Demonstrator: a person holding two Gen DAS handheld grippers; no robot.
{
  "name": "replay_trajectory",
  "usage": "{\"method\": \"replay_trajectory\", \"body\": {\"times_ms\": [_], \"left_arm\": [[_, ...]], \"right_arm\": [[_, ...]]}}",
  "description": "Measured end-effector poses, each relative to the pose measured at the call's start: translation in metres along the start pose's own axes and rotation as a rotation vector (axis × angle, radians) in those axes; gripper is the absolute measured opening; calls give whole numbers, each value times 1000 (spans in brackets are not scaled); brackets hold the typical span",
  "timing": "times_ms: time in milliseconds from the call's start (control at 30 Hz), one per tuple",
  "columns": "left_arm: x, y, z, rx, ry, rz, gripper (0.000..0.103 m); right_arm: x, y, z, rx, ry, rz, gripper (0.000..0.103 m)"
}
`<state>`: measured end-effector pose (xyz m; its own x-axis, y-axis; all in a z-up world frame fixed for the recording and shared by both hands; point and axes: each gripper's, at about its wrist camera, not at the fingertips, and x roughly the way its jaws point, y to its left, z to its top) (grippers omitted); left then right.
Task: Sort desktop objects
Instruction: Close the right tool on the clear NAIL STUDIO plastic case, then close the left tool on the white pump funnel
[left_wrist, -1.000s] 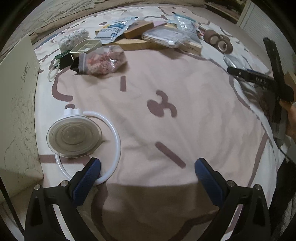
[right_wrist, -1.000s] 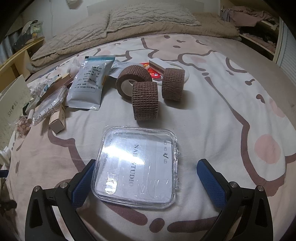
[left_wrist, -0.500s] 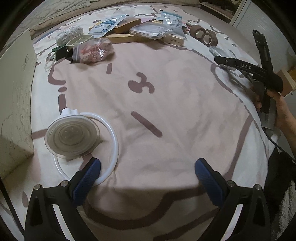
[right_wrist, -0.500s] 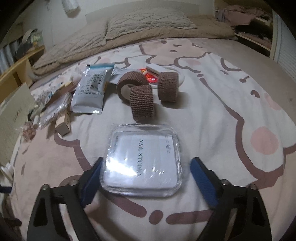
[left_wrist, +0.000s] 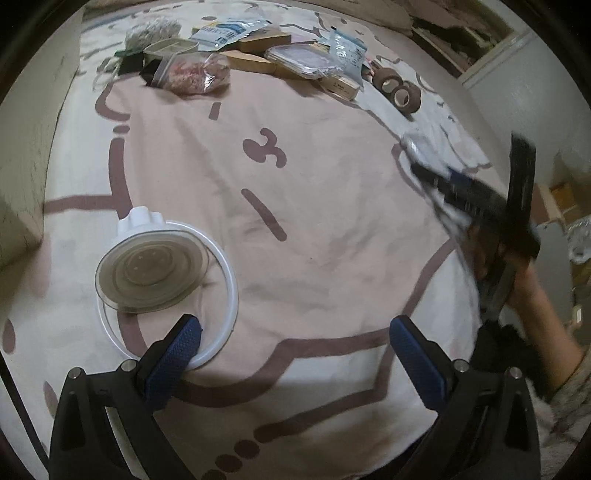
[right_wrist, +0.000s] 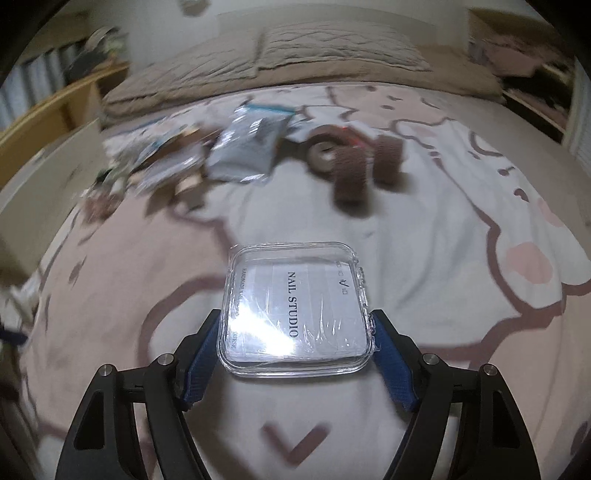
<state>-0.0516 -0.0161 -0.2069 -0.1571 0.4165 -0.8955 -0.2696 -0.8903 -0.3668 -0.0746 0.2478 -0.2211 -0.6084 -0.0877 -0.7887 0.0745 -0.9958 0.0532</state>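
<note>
Right wrist view: a clear plastic case (right_wrist: 297, 314) printed "NAIL STUDIO" sits between the blue pads (right_wrist: 201, 363) of the right gripper (right_wrist: 295, 363). Both pads touch its side edges and the jaws are closing on it — the case looks lifted clear of the bed cover (right_wrist: 461, 229), which is blurred behind it while the case itself is sharp. Farther back on the cover stand three brown bandage rolls (right_wrist: 351, 170), close together, and to their left lies a pale foil pouch (right_wrist: 247, 151) beside a smeared heap of small packets whose details cannot be made out. A quilted pillow (right_wrist: 340, 48) lies along the head of the bed.

From the left wrist view, the left gripper (left_wrist: 293, 360) hangs released over the pink cartoon-printed cover, its jaws spread wide with nothing between them. Its left pad (left_wrist: 171, 360) overlaps the rim of a white ring (left_wrist: 231, 284) lying flat on the bed; a clear suction disc (left_wrist: 149, 271) rests on that ring's upper left part. Across the far edge runs a row of clutter — a zip bag of pinkish bits (left_wrist: 192, 74), flat boxes and packets. At the right edge a person's hand (left_wrist: 495, 258) grips the blurred right gripper.
</note>
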Motion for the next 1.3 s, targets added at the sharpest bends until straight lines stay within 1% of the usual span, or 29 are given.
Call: {"method": "replay_trajectory", "body": {"times_ms": [200,333,433,500,600,833,1067,1300], "left_arm": [[-7,7,-2,-61,18,-89,103],[-10,12,-1,-84,27,-119,103],[-7,10,4,-84,18,-99,103],[-9,8,6,-65,-8,-76,103],[-8,5,10,-33,-36,-61,103],[-18,-1,28,8,-157,-17,103],[-28,13,42,-9,-204,42,102],[-34,31,51,-53,-238,84,102]], "right_arm": [[-12,9,-16,-24,1,18,78],[-14,12,-21,-25,-13,20,78],[-13,10,-21,-20,-18,26,78],[-13,11,-22,-19,-21,30,78],[-14,10,-23,-15,-27,36,78],[-13,8,-24,-7,-37,52,79],[-13,6,-24,1,-41,67,79],[-12,6,-24,4,-43,73,79]]}}
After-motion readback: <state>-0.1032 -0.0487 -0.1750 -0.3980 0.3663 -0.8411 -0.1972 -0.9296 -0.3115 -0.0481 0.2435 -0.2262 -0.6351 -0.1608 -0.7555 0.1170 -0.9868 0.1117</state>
